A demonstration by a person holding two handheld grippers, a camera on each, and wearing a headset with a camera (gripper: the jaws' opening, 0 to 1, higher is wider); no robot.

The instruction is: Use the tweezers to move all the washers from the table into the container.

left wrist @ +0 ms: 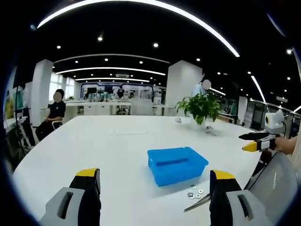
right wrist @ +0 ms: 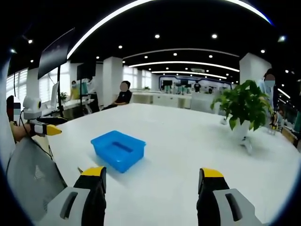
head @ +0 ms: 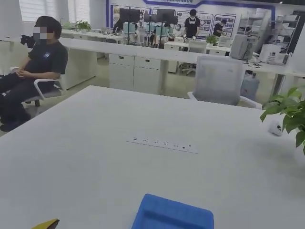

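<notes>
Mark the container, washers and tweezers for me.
Container [left wrist: 181,174]: left gripper view, on its blue front wall.
Washers [left wrist: 190,195]: left gripper view, on one washer of the small cluster.
Tweezers [left wrist: 197,203]: left gripper view, midway along the metal arms.

You're looking at a bright blue container on a plain white worktop.
Your left gripper and your right gripper are coloured alike: black jaws capped in yellow, on pale grey bodies. The washers beside the container are silvery, and the tweezers next to them are a dull metal grey. The socket strip set in the worktop is white with small dark openings. Toward the worktop's far right edge the plant has green leaves over a white pot, and the chair beyond the far edge is light grey.
</notes>
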